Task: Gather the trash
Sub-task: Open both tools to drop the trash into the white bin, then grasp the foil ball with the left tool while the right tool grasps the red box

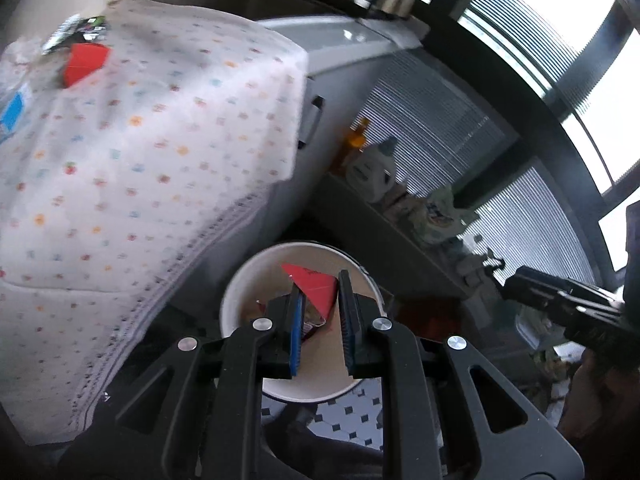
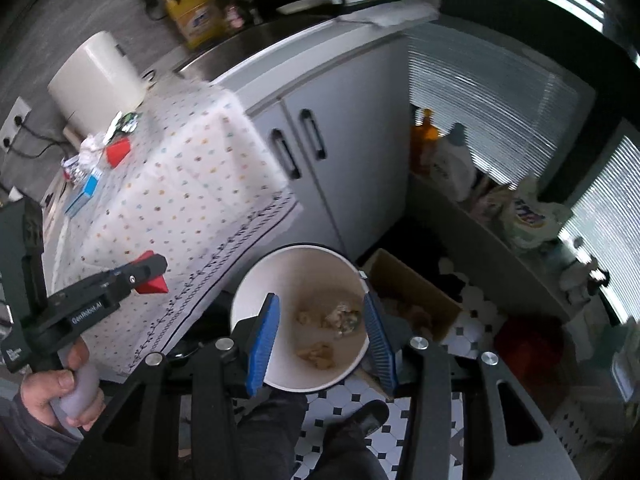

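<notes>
1. Blue-padded left gripper point(image 1: 320, 320) is nearest the lens, closed on a red folded paper scrap point(image 1: 314, 286), hanging directly over the round white bin point(image 1: 236, 292).
2. Right gripper point(image 2: 320, 336) is wide open, holding nothing, also above the bin; its blue fingers point(image 2: 262, 344) frame the bin mouth.
3. Inside the bin: crumpled brownish scraps point(image 2: 318, 354) at the bottom.
4. Left of the bin: counter under a white dotted cloth point(image 2: 176, 184), carrying another red scrap point(image 2: 118, 152), crumpled white paper point(image 2: 90, 148) and a blue-white packet point(image 2: 84, 192).
5. Right of the bin: open cardboard box point(image 2: 416, 300) on black-and-white tiled floor point(image 2: 348, 396).
6. Behind the bin: white cabinet doors point(image 2: 344, 152); window blinds point(image 2: 492, 100) further right.
</notes>
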### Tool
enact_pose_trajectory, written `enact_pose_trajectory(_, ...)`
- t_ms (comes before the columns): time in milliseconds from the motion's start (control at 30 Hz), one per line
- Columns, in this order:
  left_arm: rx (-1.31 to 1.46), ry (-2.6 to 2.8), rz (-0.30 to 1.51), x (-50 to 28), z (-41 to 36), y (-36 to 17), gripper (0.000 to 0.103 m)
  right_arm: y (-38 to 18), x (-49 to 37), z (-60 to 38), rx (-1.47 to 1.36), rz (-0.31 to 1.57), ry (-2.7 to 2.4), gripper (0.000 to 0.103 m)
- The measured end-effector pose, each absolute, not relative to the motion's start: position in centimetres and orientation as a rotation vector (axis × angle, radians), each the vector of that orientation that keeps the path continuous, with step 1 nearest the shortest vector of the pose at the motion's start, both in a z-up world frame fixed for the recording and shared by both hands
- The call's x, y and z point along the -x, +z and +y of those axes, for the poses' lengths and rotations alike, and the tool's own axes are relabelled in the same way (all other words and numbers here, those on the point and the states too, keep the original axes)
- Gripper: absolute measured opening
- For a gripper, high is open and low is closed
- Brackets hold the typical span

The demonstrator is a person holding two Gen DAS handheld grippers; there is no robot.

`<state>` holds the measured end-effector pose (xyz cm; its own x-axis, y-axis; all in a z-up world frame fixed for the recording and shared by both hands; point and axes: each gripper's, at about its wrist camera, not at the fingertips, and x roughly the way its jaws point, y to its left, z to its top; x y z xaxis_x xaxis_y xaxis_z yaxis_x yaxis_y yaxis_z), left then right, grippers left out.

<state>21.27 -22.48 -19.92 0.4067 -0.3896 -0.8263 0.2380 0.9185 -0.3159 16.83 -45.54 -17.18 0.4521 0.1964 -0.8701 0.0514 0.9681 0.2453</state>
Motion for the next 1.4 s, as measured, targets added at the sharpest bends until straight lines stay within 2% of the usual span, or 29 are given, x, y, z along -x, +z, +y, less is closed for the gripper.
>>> enact_pose_trajectory(133,0.163,-0.465,1.115,-21.2,-24.5,-20.5,0.017,-16.8,-15.6,-47.3,-0.277,1.093,0.042,0.045)
enact_pose_trajectory(167,0.175,-0.485,1.119,-21.2,-24.7,-20.6,0.023,-16.6,-15.3,-47.6,-0.282,1.090,0.033,0.046)
enact_pose_trajectory(200,0.183,-0.507,1.127,-21.2,-25.1,-20.6,0.042,-16.5,-15.0,-48.0,-0.288,1.085,0.023,0.048)
enact_pose_trajectory(233,0.179,-0.523,1.127,-21.3,-25.5,-20.4,0.054,-16.2,-14.7,-48.4,-0.294,1.078,0.009,0.048)
enact_pose_trajectory(267,0.175,-0.534,1.112,-21.3,-25.6,-20.0,0.071,-16.1,-14.5,-48.7,-0.298,1.073,0.001,0.048)
enact_pose_trajectory(300,0.176,-0.538,1.085,-21.3,-25.5,-19.4,0.078,-15.8,-14.3,-49.0,-0.304,1.065,-0.009,0.048)
enact_pose_trajectory(500,0.187,-0.487,1.020,-22.6,-22.8,-16.4,0.087,-14.5,-14.3,-48.6,-0.315,1.024,-0.010,0.053)
enact_pose_trajectory(867,0.243,-0.381,0.895,-23.5,-15.0,-12.4,0.088,-12.4,-17.1,-44.6,-0.299,0.971,0.058,0.053)
enact_pose_trajectory(933,0.253,-0.350,0.896,-23.7,-13.3,-12.5,0.081,-12.4,-17.7,-43.9,-0.297,0.970,0.064,0.053)
enact_pose_trajectory(967,0.252,-0.339,0.904,-23.7,-12.8,-12.6,0.070,-12.5,-17.8,-43.8,-0.299,0.972,0.063,0.053)
enact_pose_trajectory(1000,0.252,-0.329,0.920,-23.8,-12.0,-12.9,0.063,-12.6,-18.1,-43.6,-0.301,0.975,0.062,0.053)
enact_pose_trajectory(1400,0.308,-0.192,0.881,-24.1,-3.6,-12.6,0.063,-12.4,-21.8,-38.6,-0.250,0.995,0.119,0.053)
